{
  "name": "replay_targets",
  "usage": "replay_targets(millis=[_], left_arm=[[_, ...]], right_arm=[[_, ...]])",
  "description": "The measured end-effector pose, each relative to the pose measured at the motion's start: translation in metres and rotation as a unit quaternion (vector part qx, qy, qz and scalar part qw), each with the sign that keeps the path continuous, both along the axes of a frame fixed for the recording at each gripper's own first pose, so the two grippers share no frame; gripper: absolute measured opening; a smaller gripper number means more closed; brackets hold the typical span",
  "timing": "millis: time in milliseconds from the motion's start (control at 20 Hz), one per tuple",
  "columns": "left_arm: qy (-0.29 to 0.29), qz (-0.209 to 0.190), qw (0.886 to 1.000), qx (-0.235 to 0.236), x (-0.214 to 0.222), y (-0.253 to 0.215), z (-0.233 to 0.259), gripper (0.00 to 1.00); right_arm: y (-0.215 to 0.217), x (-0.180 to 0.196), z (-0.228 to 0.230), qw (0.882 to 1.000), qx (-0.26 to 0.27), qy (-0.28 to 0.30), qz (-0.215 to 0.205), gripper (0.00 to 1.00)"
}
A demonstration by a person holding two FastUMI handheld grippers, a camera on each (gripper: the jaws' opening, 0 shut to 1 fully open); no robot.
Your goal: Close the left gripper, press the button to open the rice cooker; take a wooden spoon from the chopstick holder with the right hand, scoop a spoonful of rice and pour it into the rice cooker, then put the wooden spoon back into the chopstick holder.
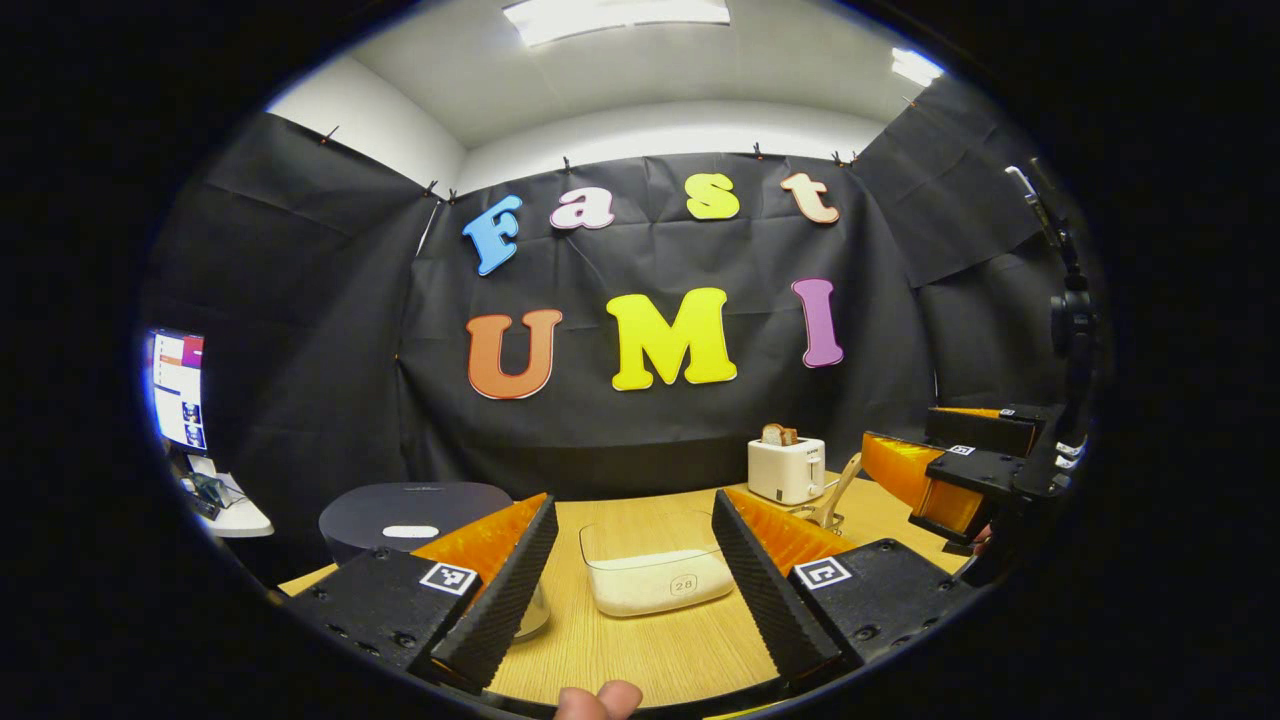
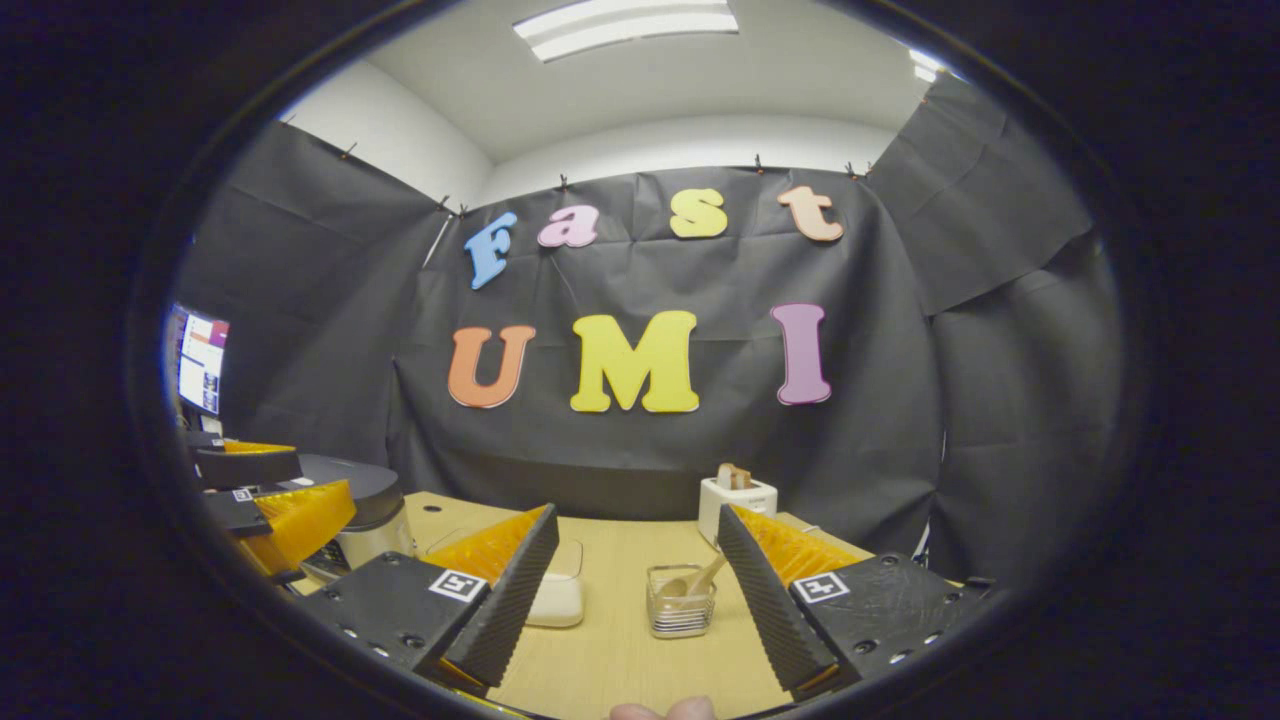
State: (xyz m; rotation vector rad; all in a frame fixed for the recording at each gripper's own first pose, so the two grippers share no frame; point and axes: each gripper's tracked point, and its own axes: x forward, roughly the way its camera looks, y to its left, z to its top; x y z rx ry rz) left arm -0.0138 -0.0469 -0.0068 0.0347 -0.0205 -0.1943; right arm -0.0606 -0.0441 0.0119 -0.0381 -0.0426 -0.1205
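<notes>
My left gripper (image 1: 630, 580) fingers wide above the table (image 1: 640, 650), rice container (image 1: 655, 575) between them, rice cooker (image 1: 415, 515) closed at left, my right gripper (image 2: 632, 590) fingers wide, wooden spoon (image 2: 697, 582) standing in chopstick holder (image 2: 680, 603) ahead, toaster (image 2: 736, 500) behind.

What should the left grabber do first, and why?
Probably shut the left gripper: its fingers stand wide apart, with nothing gripped between them. The rice cooker sits with its lid down, so its button likely needs a closed tip to press it. The wooden spoon stands in the chopstick holder, and the right gripper is open ahead of it, so the lid comes first.
</notes>
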Motion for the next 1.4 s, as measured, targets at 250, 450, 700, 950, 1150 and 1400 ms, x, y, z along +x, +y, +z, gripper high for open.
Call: replay_targets(millis=[250,450,700,950,1150,1400], left_arm=[[-0.001,0.000,1.000,-0.002,0.000,0.000,0.002,0.99],[0.001,-0.001,1.000,0.000,0.000,-0.001,0.000,0.99],[0.001,0.004,1.000,0.003,0.001,0.001,0.000,0.99],[-0.004,0.006,1.000,0.007,0.000,0.003,0.002,0.98],[-0.008,0.009,1.000,0.010,-0.001,0.005,0.004,0.99],[-0.007,0.011,1.000,0.012,0.000,0.005,0.004,0.99]], right_arm=[[0.001,-0.002,0.005,1.000,-0.002,-0.005,-0.001,0.96],[0.006,-0.002,0.006,1.000,-0.004,-0.005,0.003,0.95],[0.008,-0.001,0.003,1.000,-0.001,-0.002,0.007,0.95],[0.011,-0.003,0.003,1.000,-0.001,-0.002,0.007,0.95],[0.012,-0.002,0.002,1.000,0.001,-0.001,0.009,0.95],[0.011,-0.004,0.001,1.000,0.003,-0.002,0.009,0.95]])
